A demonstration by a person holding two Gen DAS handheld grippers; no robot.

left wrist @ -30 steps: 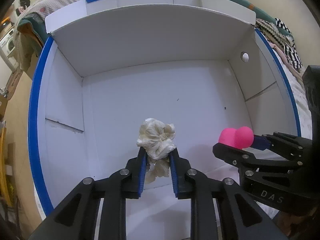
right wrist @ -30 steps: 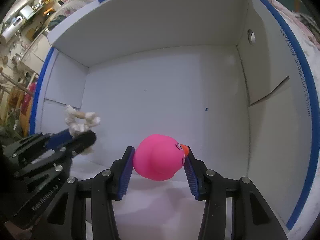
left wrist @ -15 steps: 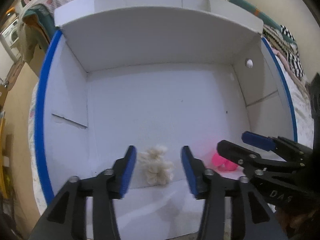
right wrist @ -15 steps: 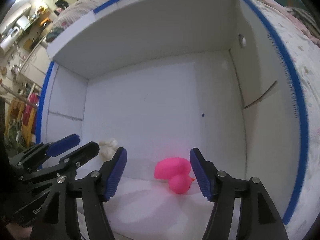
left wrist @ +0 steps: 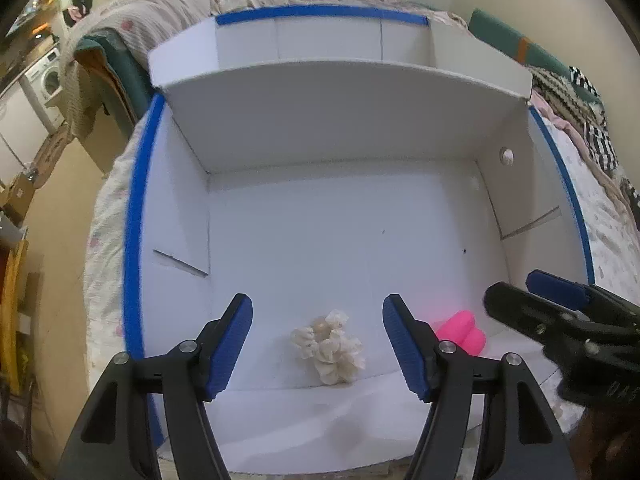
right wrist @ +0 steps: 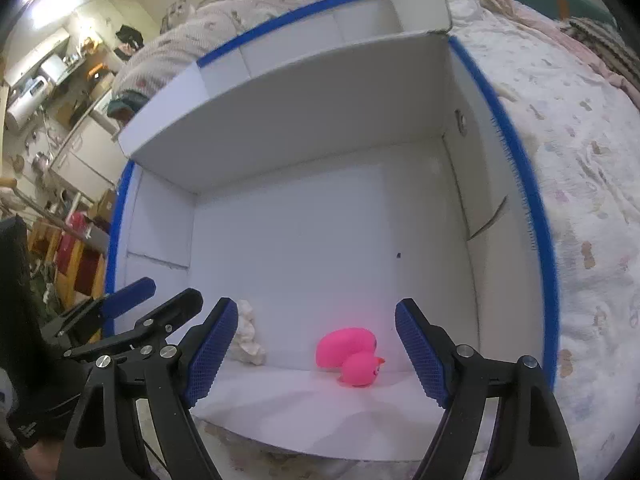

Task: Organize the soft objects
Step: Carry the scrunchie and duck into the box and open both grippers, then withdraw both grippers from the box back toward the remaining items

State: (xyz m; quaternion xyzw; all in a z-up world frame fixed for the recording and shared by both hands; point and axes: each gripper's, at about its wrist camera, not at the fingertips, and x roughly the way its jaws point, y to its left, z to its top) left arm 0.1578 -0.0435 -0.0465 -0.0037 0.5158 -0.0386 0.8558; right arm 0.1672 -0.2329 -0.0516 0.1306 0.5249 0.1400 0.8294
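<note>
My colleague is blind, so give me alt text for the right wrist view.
A pink rubber duck lies on its side on the floor of a white box, between the open right gripper fingers. A cream scrunchie lies left of it.

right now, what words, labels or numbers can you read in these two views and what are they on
"DAS": pale letters on the black body of the right gripper, seen low at the right of the left wrist view; they run on out of frame.
Pale lettering on the left gripper body, at the lower left of the right wrist view: too blurred to read.
Small dark print along the blue-edged right rim of the white box: too small to read.
The pink rubber duck and cream scrunchie show no text.
</note>
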